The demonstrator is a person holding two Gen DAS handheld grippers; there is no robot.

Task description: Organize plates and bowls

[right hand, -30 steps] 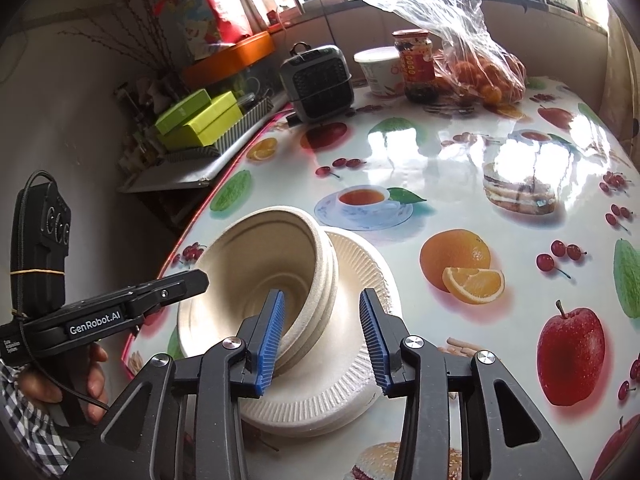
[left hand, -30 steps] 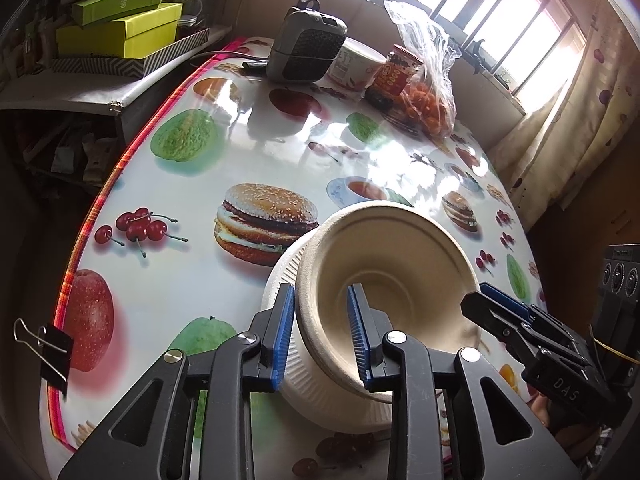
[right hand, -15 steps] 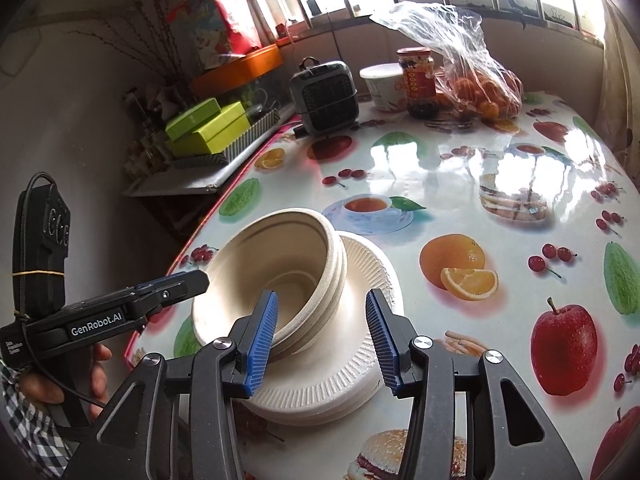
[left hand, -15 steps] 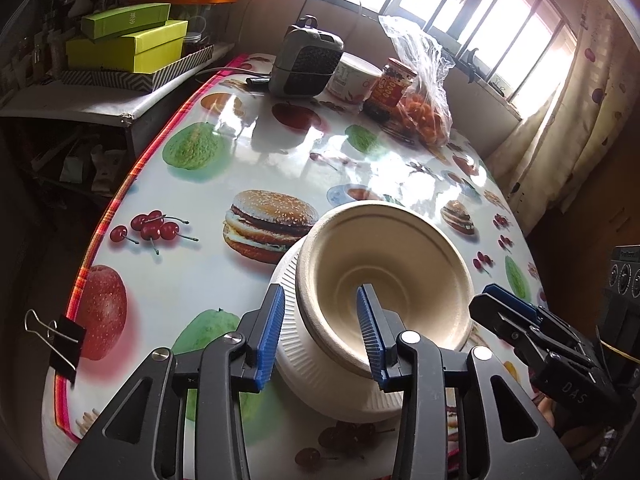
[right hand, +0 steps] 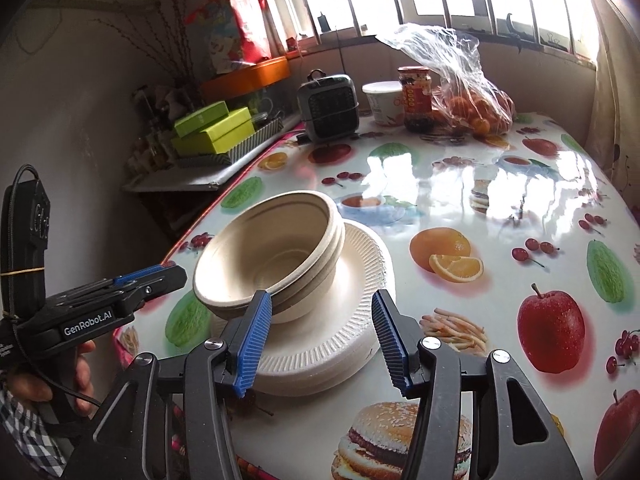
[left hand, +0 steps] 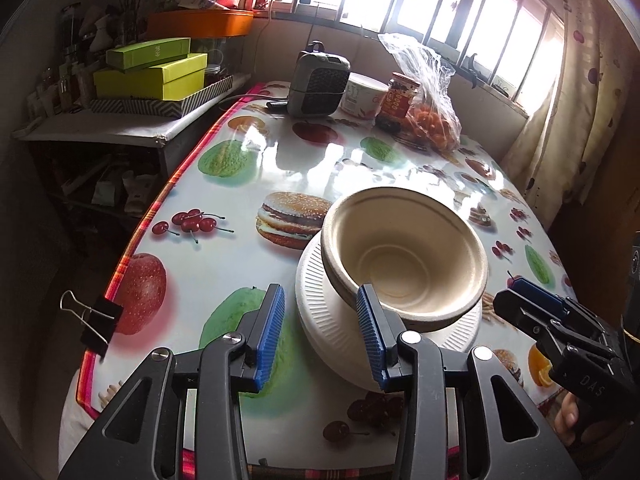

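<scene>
A nested stack of beige paper bowls [left hand: 404, 256] [right hand: 272, 252] leans tilted on a stack of white ribbed paper plates [left hand: 320, 292] [right hand: 360, 272] near the table's front edge. My left gripper [left hand: 320, 336] is open just short of the plates; only the plate rim shows between its blue pads, untouched. My right gripper [right hand: 322, 340] has its jaws opening, the plate stack in the gap, and its left pad close under the bowl rim without pressing it. Each gripper also shows in the other's view: right gripper [left hand: 516, 300], left gripper [right hand: 168, 278].
At the table's far end stand a small grey heater [left hand: 320, 80], a white tub [left hand: 364, 94], a red jar [left hand: 400, 100] and a bag of oranges [left hand: 432, 120]. Green boxes [left hand: 152, 72] sit on a side shelf. A binder clip [left hand: 96, 320] grips the left table edge.
Both grippers have widened and drawn back from the bowl walls they straddled. The bowls stay tilted on the plates.
</scene>
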